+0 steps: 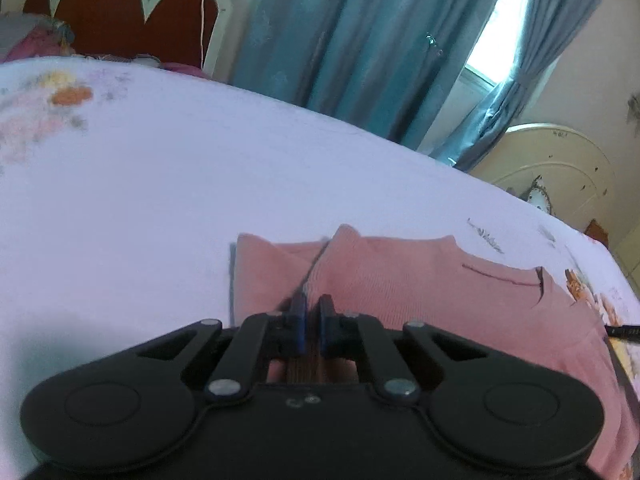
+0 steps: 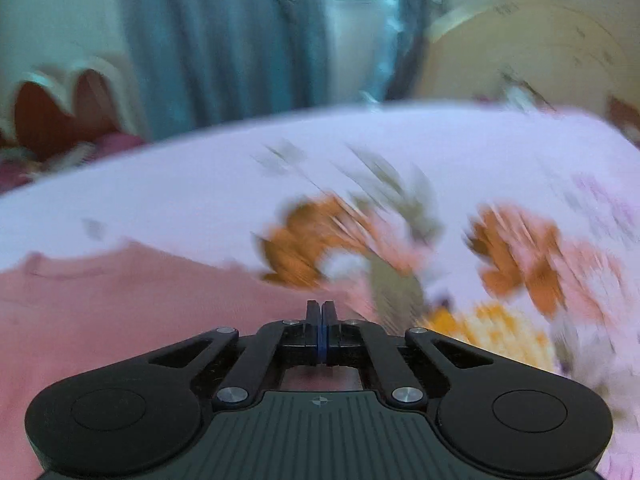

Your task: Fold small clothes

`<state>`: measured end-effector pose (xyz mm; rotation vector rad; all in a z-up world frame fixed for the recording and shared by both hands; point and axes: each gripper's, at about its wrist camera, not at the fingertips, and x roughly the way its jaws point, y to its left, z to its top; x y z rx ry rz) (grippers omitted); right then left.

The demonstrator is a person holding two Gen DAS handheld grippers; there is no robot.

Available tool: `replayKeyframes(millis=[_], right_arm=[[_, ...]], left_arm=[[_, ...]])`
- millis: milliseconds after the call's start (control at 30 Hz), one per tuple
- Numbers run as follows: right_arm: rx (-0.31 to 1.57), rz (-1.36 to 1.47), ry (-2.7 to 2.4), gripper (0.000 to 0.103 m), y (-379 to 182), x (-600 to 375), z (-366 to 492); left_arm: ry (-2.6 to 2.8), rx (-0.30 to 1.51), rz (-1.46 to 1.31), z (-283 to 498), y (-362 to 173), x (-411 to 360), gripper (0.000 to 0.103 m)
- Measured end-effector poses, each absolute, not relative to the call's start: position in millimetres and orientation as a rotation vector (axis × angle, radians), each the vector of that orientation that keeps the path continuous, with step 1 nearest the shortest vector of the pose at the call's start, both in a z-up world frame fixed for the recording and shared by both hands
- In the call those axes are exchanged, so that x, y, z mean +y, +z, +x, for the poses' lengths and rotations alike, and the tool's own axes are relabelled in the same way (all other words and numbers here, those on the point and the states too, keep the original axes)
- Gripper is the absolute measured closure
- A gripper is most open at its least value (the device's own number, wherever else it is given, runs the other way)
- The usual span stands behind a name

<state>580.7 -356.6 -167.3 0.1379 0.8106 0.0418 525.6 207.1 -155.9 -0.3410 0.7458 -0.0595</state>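
bedsheet flowers (image 2: 516, 248) smeared by blur (right wrist view), pink garment (image 1: 420, 280) cut off at edge

Both grippers — left gripper (image 1: 313, 307), right gripper (image 2: 321, 309) — are black linkages with silver rivets and blue-edged pads.

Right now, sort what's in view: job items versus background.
Job:
pink garment
left gripper, shut on its fabric
right gripper, shut at its edge

Background:
floral bedsheet
blue curtains
headboard
cream round furniture
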Motion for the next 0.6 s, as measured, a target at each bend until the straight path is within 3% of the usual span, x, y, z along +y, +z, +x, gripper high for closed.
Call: replayKeyframes(millis=[67, 167, 233, 267, 300, 367, 400, 600], right_arm=[[0.786, 0.169, 0.037, 0.103, -164, -361, 576], [0.662, 0.138, 0.029, 0.097, -137, -352, 551], [0.641, 0.124, 0.137, 0.037, -124, -332, 535], [0.642, 0.108, 0.204, 0.036, -121, -318, 530], [0.651, 0.089, 0.270, 0.037, -121, -301, 525], [0.677, 0.050, 0.388, 0.066, -124, -265, 518], [0.696, 0.008, 0.438, 0.089, -127, -246, 516], [0.746, -0.190, 0.534, 0.091, -150, -179, 509]], left_arm=[[-0.050, 0.756, -0.315, 526, -148, 207, 0.078], [-0.026, 0.667, -0.240, 505, -121, 198, 0.064], [-0.128, 0.654, -0.258, 497, -112, 180, 0.064], [-0.197, 0.682, -0.251, 497, -113, 162, 0.064], [-0.263, 0.714, -0.214, 498, -115, 141, 0.064], [-0.369, 0.749, -0.141, 497, -120, 100, 0.065], [-0.401, 0.764, -0.124, 497, -123, 86, 0.066], [-0.403, 0.793, -0.046, 507, -138, 57, 0.065]])
